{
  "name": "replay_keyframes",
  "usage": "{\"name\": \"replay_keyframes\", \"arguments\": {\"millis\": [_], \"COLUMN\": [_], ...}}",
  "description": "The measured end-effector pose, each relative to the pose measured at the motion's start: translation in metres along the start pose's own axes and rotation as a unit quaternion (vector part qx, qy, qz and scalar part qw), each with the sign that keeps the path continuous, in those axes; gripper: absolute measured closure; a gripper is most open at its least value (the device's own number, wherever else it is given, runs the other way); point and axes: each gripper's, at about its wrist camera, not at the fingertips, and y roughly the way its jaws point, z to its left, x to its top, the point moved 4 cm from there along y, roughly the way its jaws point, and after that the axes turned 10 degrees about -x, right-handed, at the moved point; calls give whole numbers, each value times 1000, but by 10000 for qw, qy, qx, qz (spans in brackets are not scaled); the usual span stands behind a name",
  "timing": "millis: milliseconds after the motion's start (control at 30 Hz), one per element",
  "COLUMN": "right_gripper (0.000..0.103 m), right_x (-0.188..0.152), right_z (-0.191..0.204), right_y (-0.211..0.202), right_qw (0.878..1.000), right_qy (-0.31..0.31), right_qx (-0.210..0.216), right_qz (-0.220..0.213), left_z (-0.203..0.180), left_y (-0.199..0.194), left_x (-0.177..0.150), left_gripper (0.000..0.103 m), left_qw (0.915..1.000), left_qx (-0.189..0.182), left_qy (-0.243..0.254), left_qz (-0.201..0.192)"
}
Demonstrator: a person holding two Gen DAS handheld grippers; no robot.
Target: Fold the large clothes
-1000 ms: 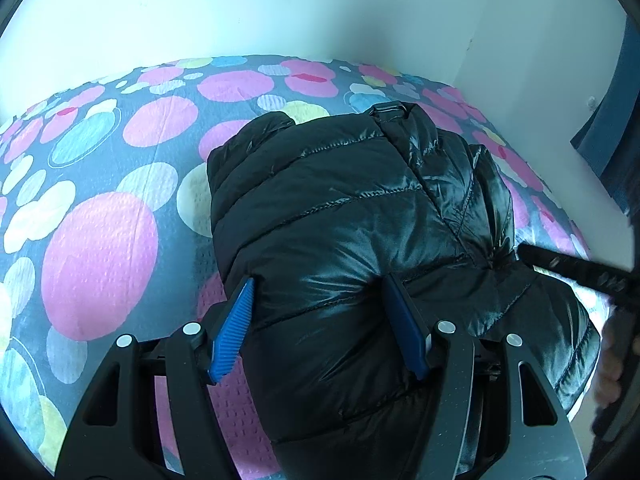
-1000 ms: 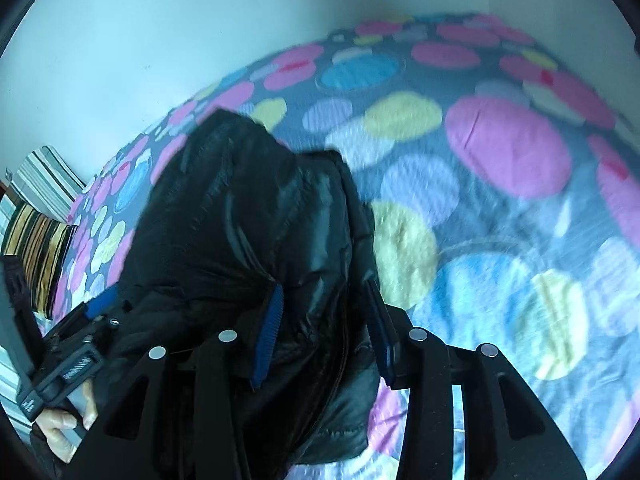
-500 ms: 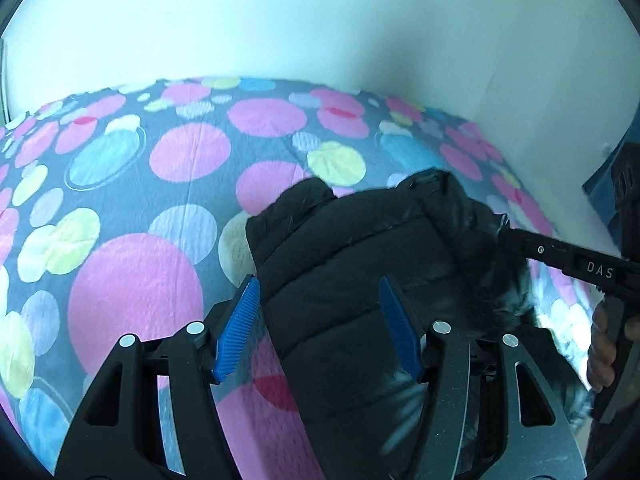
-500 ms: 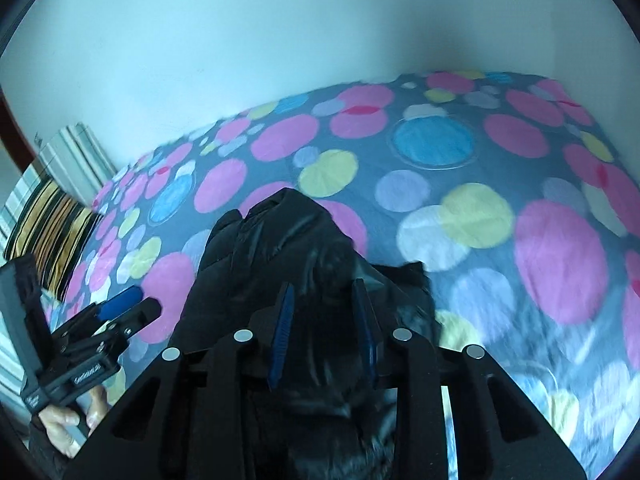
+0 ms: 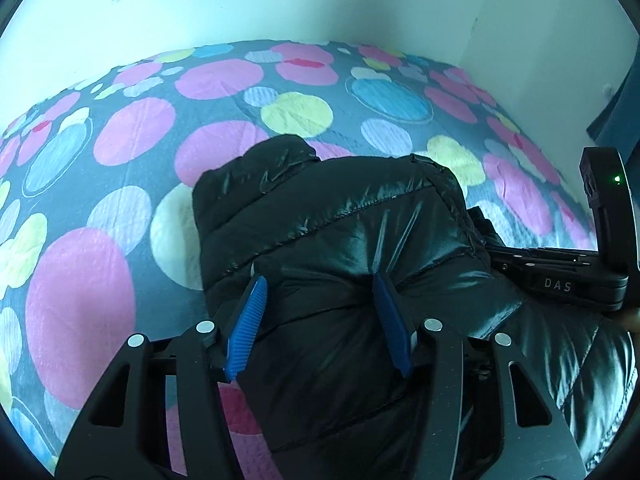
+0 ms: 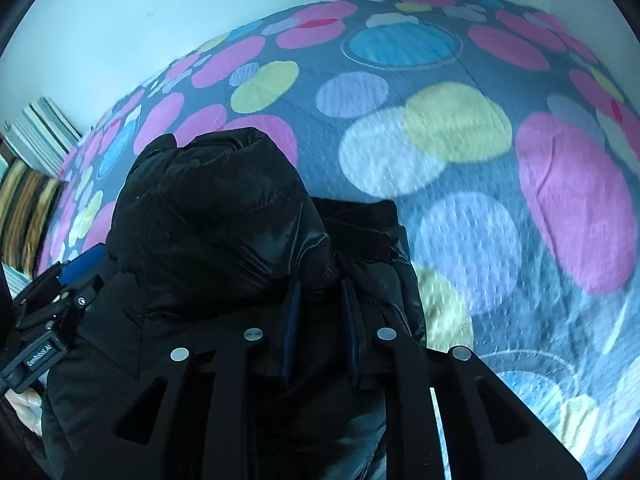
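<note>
A shiny black quilted puffer jacket [image 5: 340, 220] lies bunched on the spotted bedspread [image 5: 120, 140]. My left gripper [image 5: 318, 284] has a thick fold of the jacket between its blue pads [image 5: 244, 312]. The padding bulges around them and the jaws are closing. In the right wrist view the jacket [image 6: 208, 208] fills the lower left. My right gripper [image 6: 320, 286] pinches a narrower ridge of jacket fabric, its jaws nearly together and still closing. The two grippers hold the bundle side by side, and the right gripper's black frame [image 5: 568, 280] shows at the jacket's right edge.
The bedspread [image 6: 480, 160] spreads wide beyond the jacket to a white wall [image 5: 280, 0] at the far side. Striped cushions or bedding [image 6: 24, 184] sit at the bed's left end. A dark blue object [image 5: 624, 100] stands by the wall on the right.
Both grippers have come down and forward with the jacket, so it now fills more of each view. The right jaws have narrowed a lot on the fabric and the left jaws a little.
</note>
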Motion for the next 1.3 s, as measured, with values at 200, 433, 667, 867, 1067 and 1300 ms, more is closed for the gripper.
{"name": "replay_keyframes", "arguments": {"millis": [200,433,667,867,1067,1300], "right_gripper": [85,85,85,85,85,85], "right_x": [-4,-7,-8,-6,-7,-8], "right_z": [-8,-8,-10,-6,-7,-7], "right_y": [9,9,7,3,0,-4], "right_qw": [9995,9990,9981,9989,9987,9983], "right_qy": [237,301,417,300,286,283], "right_qx": [215,223,275,107,113,140], "right_qz": [-63,-247,-356,-352,-408,-494], "left_z": [-1,-3,-5,-6,-4,16], "left_y": [6,7,6,5,-4,-46], "left_x": [-2,-2,-2,-2,-1,-10], "left_gripper": [48,48,48,48,48,34], "left_qw": [10000,9998,9996,9996,9997,9981], "left_qx": [27,139,213,231,190,63], "left_qy": [42,127,175,186,139,-433], "left_qz": [58,52,31,30,-55,-437]}}
